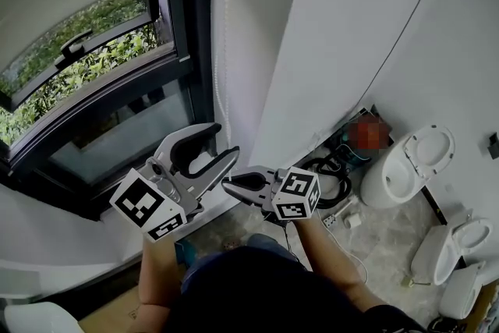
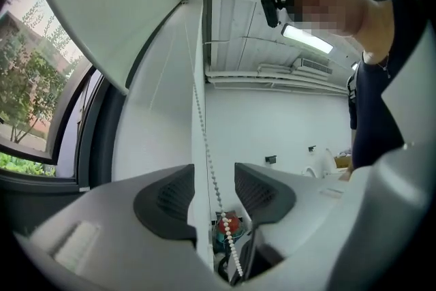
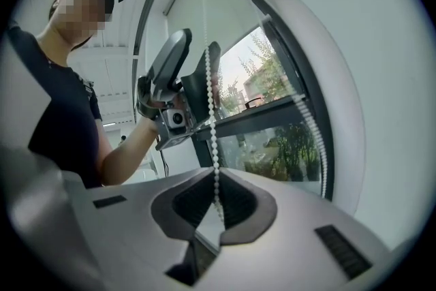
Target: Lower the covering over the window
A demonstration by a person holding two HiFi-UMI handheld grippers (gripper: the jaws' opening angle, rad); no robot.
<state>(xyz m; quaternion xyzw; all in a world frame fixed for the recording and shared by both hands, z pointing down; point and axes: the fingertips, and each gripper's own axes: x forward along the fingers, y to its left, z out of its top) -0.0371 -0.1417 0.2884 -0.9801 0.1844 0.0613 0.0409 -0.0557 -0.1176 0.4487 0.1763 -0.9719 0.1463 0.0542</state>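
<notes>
Two tools held in front of the body, tips near each other.
The left tool (image 1: 224, 142) has its jaws apart; the right tool (image 1: 228, 184) is closed on the bead chain (image 3: 214, 140).

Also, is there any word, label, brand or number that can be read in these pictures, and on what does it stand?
None: no readable text in any view.
The left gripper and right gripper bear only black-and-white square markers, without letters or numbers.
</notes>
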